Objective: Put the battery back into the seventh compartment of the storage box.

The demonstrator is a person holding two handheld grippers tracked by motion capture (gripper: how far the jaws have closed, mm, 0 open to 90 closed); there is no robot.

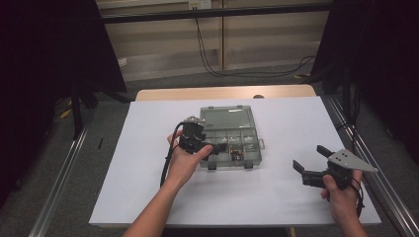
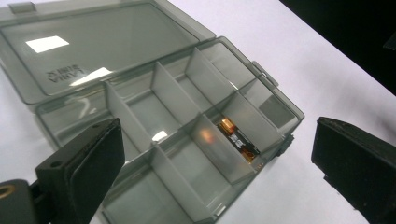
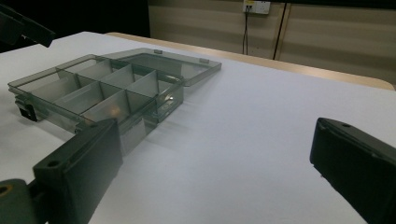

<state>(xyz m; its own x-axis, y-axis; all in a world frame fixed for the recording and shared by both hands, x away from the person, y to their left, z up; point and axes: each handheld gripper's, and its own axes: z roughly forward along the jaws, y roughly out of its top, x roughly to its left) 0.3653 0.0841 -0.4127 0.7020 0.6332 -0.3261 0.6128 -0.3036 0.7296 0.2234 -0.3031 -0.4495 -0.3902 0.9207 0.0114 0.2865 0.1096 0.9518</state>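
A smoky clear compartment box (image 1: 254, 148) lies on the white table with its lid (image 1: 227, 118) folded flat behind it. One compartment near its front holds a small copper-and-black part (image 2: 238, 139), which also shows from above (image 1: 236, 154). My left gripper (image 1: 193, 136) hovers over the box's front left corner, and its jaws (image 2: 212, 163) stand wide open with nothing between them. To the right of the box, my right gripper (image 1: 310, 158) is held over bare table. It is open and empty (image 3: 215, 158) and looks toward the box (image 3: 93, 88).
A white sheet (image 1: 148, 187) covers the table, with a wooden edge (image 1: 222, 92) showing at the back. Metal rails (image 1: 365, 163) run along both sides. Cables (image 1: 257, 71) lie on the floor beyond, and dark curtains stand at left and right.
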